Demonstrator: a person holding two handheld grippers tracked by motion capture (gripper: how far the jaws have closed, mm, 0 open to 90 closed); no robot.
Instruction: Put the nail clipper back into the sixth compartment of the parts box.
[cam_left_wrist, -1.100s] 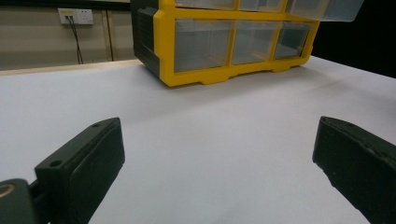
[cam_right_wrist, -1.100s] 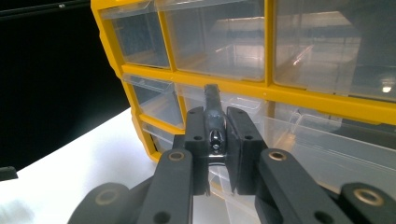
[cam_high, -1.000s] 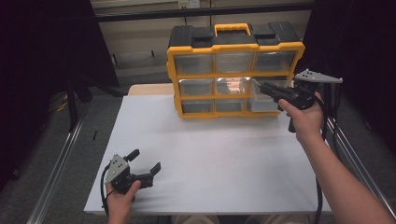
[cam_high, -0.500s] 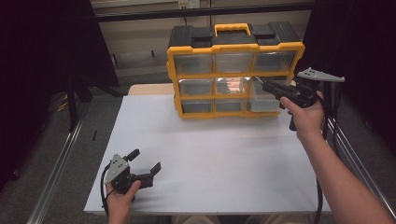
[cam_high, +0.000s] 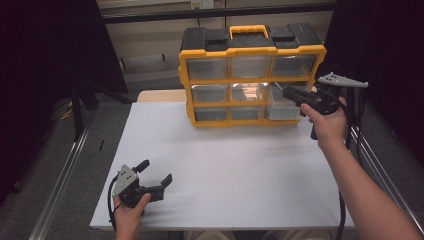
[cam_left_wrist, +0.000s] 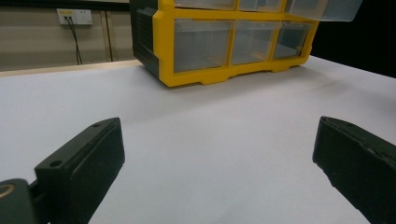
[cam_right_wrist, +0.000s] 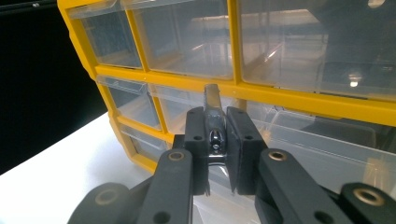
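We pinch a small metal piece (cam_right_wrist: 213, 112) in our right hand-held gripper (cam_right_wrist: 215, 135) by the yellow drawer box (cam_high: 250, 50). Our left hand-held gripper (cam_high: 155, 172) sits wide apart, far from the box.

Dim dark surroundings, bright white table (cam_high: 240, 165), glare on clear drawers (cam_right_wrist: 299, 42).

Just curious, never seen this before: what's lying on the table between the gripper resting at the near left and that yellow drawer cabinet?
Nothing: the high view shows bare white table between the left gripper and the yellow cabinet.

One drawer cabinet (cam_high: 250, 75), nine drawers, two hand-held grippers.
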